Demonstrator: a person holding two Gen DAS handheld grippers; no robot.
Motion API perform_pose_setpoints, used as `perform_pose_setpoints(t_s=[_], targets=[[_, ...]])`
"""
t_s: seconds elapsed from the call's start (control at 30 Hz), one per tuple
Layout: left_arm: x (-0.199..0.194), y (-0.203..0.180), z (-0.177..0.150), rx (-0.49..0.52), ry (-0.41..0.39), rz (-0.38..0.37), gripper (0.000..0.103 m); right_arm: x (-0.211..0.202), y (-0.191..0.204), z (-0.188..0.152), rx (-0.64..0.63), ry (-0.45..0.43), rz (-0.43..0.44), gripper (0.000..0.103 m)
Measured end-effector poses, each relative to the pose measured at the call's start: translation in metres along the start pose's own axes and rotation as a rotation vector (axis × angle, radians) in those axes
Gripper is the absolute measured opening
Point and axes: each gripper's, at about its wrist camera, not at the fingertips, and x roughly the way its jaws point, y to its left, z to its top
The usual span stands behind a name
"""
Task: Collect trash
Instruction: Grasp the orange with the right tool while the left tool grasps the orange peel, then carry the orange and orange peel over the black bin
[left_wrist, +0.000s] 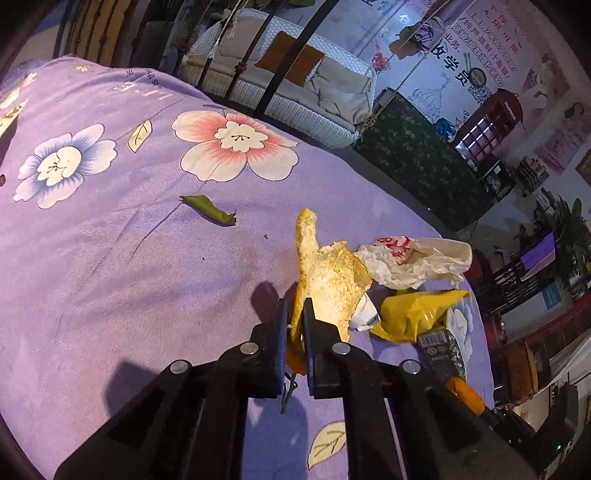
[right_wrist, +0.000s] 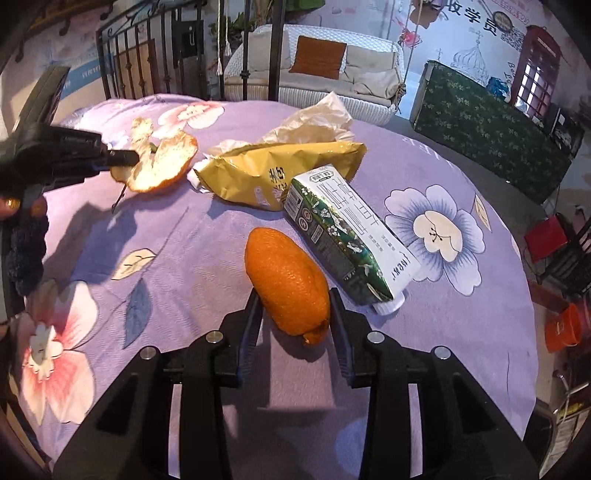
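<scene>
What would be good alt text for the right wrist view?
The right tool grips an orange peel above a purple floral cloth. Behind lie a milk carton and yellow wrapper; the left tool holds another peel.

Two matte black handheld grippers

The left gripper (left_wrist: 295, 314) and right gripper (right_wrist: 295, 306) share flat black linkage arms pinned by round silver rivets, with dark blue pads lining the fingers (right_wrist: 251, 325); a fuzzy dark sleeve (right_wrist: 26, 254) shows.

Dim bluish room light; sharp shadows fall on the purple cloth (right_wrist: 184, 240); edges bend strongly, corners go dark.
</scene>
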Motion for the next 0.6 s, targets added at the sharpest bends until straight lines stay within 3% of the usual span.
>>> perform_pose_setpoints(t_s=[0.37,0.6], targets=[[-0.065,-0.036,-0.052,0.09,-0.075,-0.092,0.008,-0.048,-0.017,-0.035,0.125,-0.088,0.024,0.036],[-0.087,-0.079,-0.088,0.17,-0.106,-0.15,0.008,-0.087,-0.04,-0.067,0.212,-0.151,-0.018,0.037]])
